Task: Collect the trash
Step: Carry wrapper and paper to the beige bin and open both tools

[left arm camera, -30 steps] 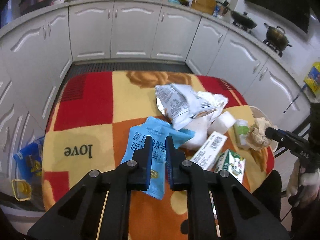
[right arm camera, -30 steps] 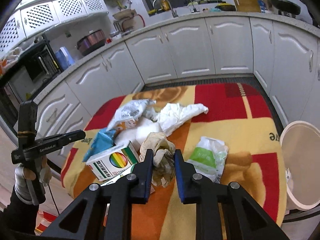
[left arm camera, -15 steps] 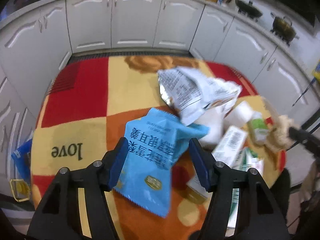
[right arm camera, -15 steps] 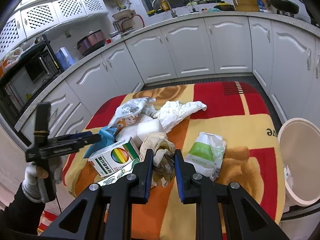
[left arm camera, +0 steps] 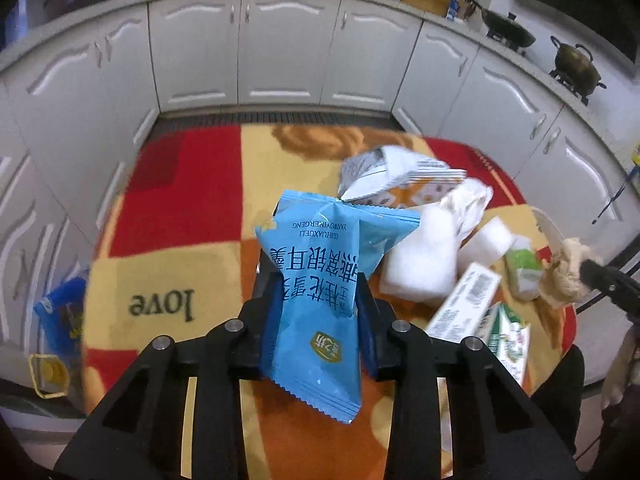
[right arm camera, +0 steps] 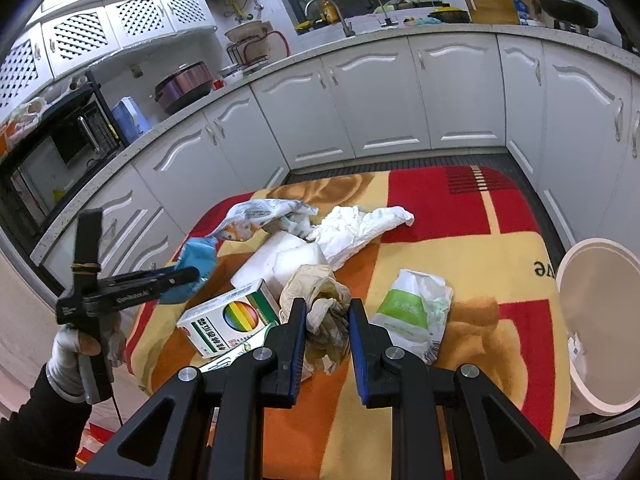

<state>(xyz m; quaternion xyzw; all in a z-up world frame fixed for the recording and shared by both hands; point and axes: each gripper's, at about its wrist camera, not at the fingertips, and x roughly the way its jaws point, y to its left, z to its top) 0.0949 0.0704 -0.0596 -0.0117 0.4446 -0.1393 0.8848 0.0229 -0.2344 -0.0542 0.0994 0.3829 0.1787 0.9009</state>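
Left wrist: left tool (left arm camera: 316, 296) just closed, pinching blue wrapper (left arm camera: 320, 296) mid-body, lifted off counter (left arm camera: 168, 208).
Right tool (right arm camera: 326, 320) clamped on crumpled tissue (right arm camera: 320, 300); keep both pinches firm, carry right to bin (right arm camera: 600, 320), avoid snagging near boxes.

My left gripper (left arm camera: 318, 300) is angled down, jaws just squeezed in on the blue packet (left arm camera: 320, 292). My right gripper (right arm camera: 327, 322) is clamped on the crumpled brown wad (right arm camera: 320, 300). White-gloved hand (right arm camera: 76, 354) grips the left handle.
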